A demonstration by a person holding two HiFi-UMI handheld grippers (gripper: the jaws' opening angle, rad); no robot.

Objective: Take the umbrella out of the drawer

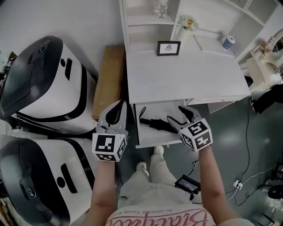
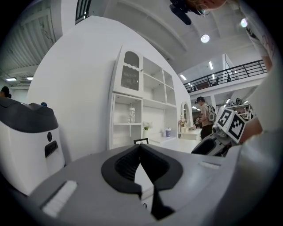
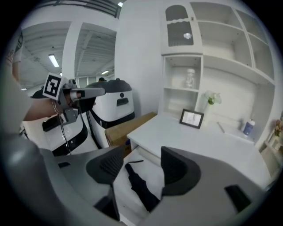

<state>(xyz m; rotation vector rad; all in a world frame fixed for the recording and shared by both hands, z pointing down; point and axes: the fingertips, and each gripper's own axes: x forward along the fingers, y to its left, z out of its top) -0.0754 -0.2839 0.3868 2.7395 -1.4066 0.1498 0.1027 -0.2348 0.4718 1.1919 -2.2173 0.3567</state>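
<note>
One umbrella (image 1: 156, 124) end behind right gripper (image 1: 176, 114)

The umbrella (image 1: 155, 124) is matt black cloth, creased in its folds, and the drawer (image 1: 152, 137) under it looks like smooth white painted board, as do the table (image 1: 185, 79) and the shelf (image 1: 146, 22), where a clear glass jar (image 1: 160, 9) stands. The box (image 1: 108, 79) beside the table is dull brown cardboard, while the two machines (image 1: 44, 84) have glossy white and dark grey plastic shells. The left gripper (image 2: 140, 149) and right gripper (image 3: 143, 155) are matt grey plastic with ribbed black pads (image 3: 108, 165), and the grey floor (image 1: 230, 132) is smooth with a faint sheen.
</note>
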